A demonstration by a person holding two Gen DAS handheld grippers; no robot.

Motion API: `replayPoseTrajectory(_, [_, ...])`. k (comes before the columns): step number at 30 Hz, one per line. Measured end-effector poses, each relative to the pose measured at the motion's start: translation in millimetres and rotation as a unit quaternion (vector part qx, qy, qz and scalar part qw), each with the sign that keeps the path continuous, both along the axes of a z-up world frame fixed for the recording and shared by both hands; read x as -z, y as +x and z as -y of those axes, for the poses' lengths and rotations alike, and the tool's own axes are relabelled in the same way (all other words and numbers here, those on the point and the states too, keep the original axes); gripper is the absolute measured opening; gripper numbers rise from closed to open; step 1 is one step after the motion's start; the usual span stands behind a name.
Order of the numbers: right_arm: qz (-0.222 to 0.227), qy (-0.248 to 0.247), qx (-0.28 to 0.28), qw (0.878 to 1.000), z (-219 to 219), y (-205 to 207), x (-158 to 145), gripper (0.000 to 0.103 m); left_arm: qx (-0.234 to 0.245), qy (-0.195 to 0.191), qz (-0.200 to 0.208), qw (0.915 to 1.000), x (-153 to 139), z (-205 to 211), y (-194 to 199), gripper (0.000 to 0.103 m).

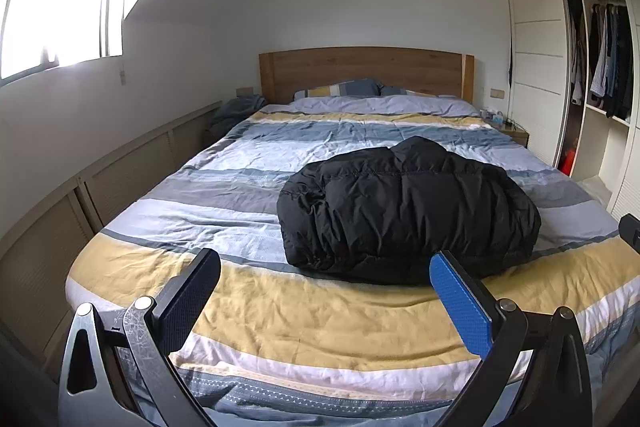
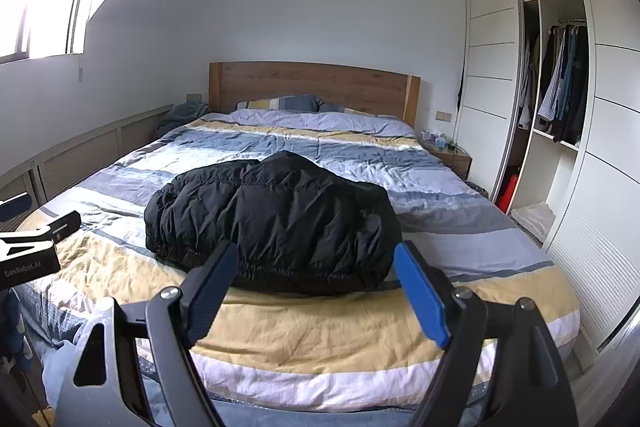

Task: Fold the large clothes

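Left wrist: left tongs (image 1: 326, 273) and right tongs (image 2: 316, 267) gape empty before folded black jacket (image 1: 404, 211)

A: How many jackets?
B: One black jacket (image 2: 276, 223), beyond the jaws, on one bed (image 2: 320, 327).
A: Pillows?
B: Two pillows (image 2: 280, 103) past it, by one headboard (image 2: 312, 87).
A: Grippers?
B: Two: left gripper (image 1: 324, 291), right gripper (image 2: 316, 287).
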State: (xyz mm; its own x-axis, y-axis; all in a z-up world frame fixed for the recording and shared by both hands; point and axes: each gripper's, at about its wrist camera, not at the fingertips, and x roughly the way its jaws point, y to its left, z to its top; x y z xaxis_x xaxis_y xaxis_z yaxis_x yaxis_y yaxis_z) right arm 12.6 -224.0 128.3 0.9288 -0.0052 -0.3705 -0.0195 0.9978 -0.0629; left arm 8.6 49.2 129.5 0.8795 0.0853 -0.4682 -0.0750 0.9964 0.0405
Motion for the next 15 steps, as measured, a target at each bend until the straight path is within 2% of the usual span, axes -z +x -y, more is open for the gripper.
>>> replayPoseTrajectory(15, [-0.045, 0.029, -0.003, 0.999, 6.0, 26.2, 31.4, 0.080, 0.003, 0.009, -0.031, 0.9995, 20.5, 8.5, 13.8, 0.103])
